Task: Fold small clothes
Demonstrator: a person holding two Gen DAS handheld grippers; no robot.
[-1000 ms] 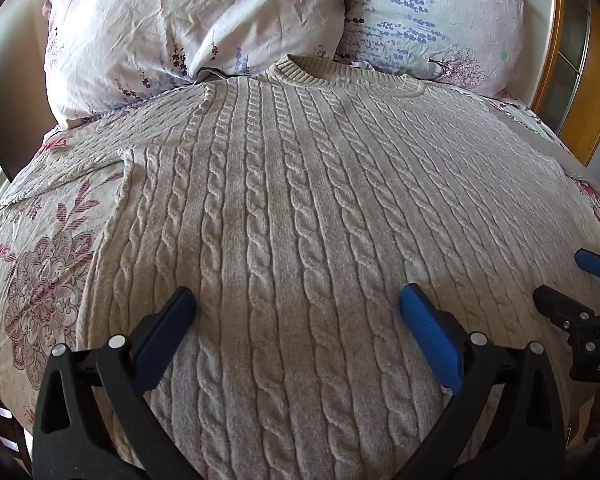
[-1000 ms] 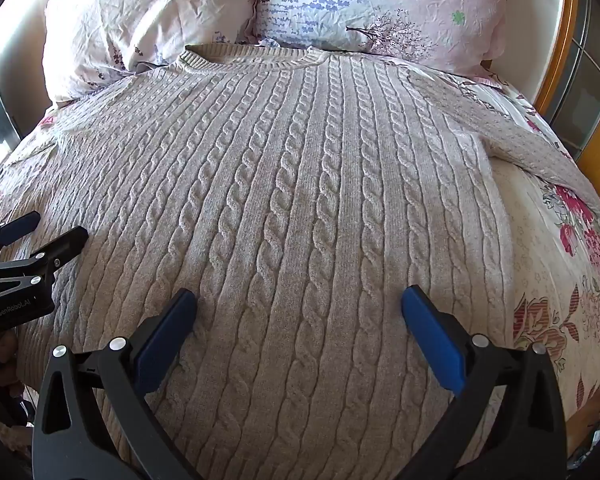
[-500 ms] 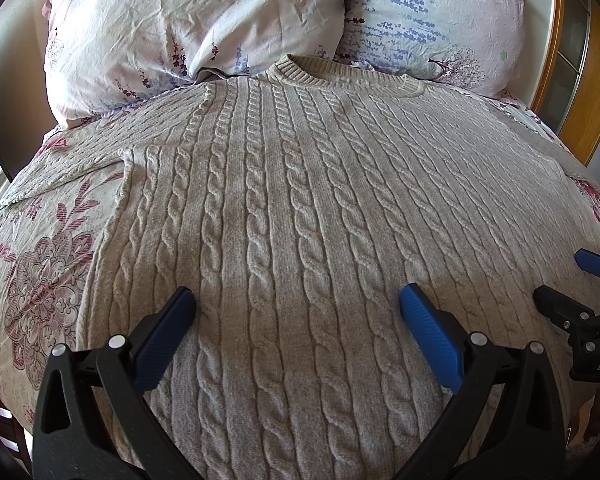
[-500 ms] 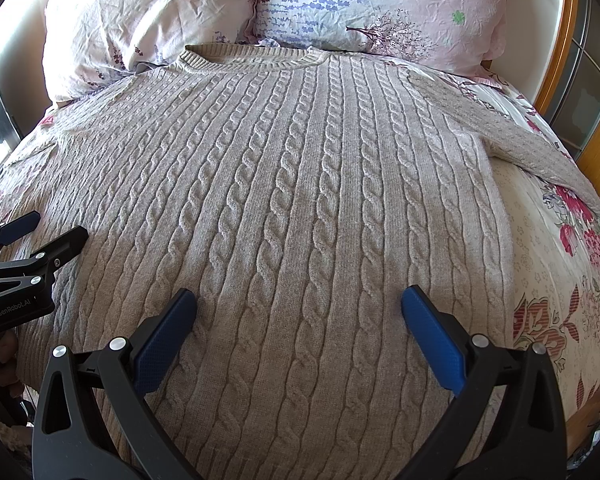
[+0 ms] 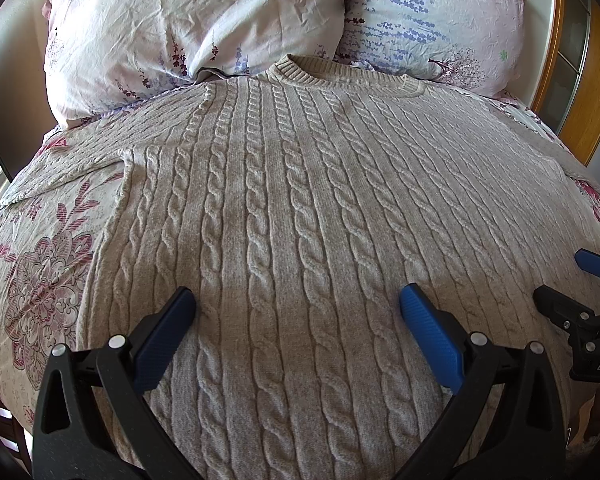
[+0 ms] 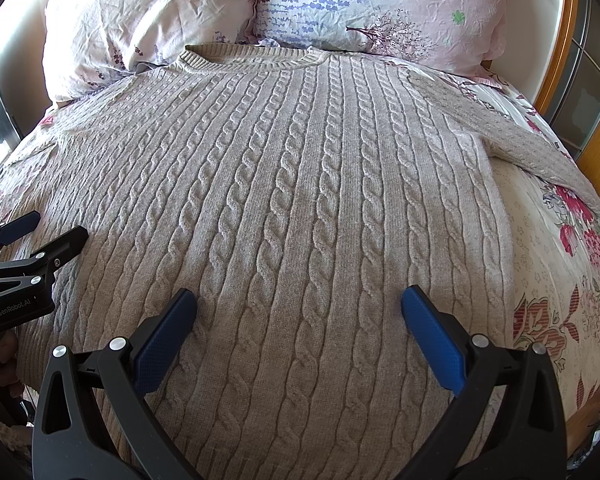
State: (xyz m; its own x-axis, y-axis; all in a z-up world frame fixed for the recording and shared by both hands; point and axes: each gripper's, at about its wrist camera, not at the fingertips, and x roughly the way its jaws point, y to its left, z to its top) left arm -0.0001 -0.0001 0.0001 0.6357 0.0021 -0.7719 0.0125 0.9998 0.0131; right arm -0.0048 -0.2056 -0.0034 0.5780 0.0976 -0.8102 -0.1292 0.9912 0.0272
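A beige cable-knit sweater [image 5: 300,200] lies flat, front up, on a floral bedspread, collar [image 5: 340,76] toward the pillows. It also fills the right wrist view [image 6: 292,200]. Its sleeves spread out to the left [image 5: 72,156] and right [image 6: 540,148]. My left gripper [image 5: 296,304] is open and empty over the lower left part of the sweater. My right gripper [image 6: 298,304] is open and empty over the lower right part. Each gripper shows at the edge of the other's view: the right one [image 5: 568,284] and the left one [image 6: 44,228].
Two floral pillows [image 5: 196,28] [image 6: 380,4] lean at the head of the bed. The floral bedspread [image 5: 40,280] [image 6: 560,280] shows on both sides of the sweater. A wooden frame with glass panes [image 6: 588,80] stands at the right.
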